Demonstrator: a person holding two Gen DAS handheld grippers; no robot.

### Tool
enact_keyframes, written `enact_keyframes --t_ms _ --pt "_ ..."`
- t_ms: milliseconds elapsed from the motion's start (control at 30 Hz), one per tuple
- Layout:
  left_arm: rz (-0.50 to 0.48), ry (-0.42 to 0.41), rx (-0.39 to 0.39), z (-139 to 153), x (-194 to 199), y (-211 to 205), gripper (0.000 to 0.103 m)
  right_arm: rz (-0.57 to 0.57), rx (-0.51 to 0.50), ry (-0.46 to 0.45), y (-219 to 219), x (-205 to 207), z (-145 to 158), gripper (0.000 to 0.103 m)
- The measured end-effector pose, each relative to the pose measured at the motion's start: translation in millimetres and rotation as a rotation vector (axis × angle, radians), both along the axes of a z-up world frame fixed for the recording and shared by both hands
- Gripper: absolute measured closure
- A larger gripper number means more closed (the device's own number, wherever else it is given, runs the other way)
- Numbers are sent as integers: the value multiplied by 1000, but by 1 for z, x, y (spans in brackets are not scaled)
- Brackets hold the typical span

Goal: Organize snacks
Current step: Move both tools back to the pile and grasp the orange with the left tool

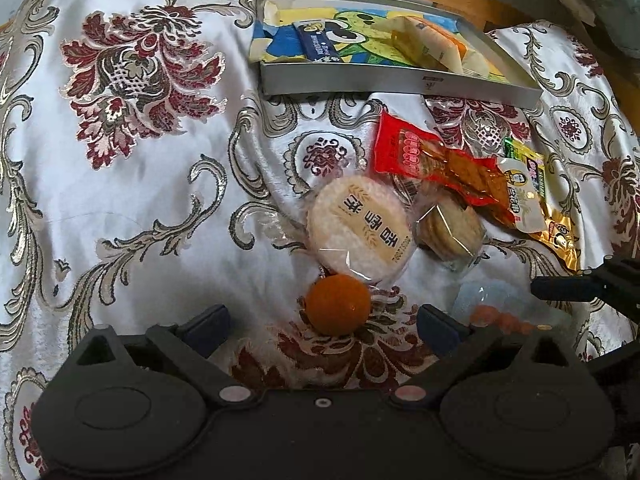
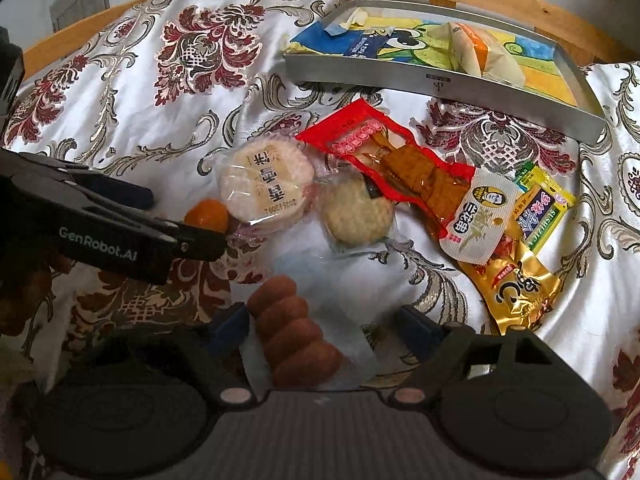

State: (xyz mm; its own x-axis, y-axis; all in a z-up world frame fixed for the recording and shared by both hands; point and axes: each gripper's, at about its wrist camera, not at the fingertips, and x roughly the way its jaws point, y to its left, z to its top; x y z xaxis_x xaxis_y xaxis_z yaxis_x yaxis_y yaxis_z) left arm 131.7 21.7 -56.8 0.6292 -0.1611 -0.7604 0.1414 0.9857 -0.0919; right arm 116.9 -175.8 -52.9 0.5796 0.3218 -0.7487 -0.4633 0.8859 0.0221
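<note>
Your left gripper gapes wide around the orange ball snack; your right gripper is spread over the twisted brown pastry, both lined up for grabbing. Tray waits beyond, well apart.

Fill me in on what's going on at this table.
A person is sorting snacks with two handheld grippers. The left gripper is open around an orange ball snack. The right gripper is open around a clear pack of brown twisted pastry. A metal tray at the back holds a few packets; a rice cracker, a red pack and others lie on the cloth.
</note>
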Motion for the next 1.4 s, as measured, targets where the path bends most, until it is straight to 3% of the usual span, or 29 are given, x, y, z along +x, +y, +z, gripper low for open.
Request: enact_keyframes --t_ms 867,1033,1300,1400 --pt "-43 -21 17 -11 1 -7 28 -93 35 -82 -9 7 1 23" --pt "-38 -23 12 -11 2 -6 31 -91 55 -61 -15 6 3 16" --pt "-40 -29 2 -12 0 -8 33 -72 34 -59 -13 1 2 13" --pt "-45 -28 8 -13 0 -9 38 -66 37 -55 -12 1 1 13"
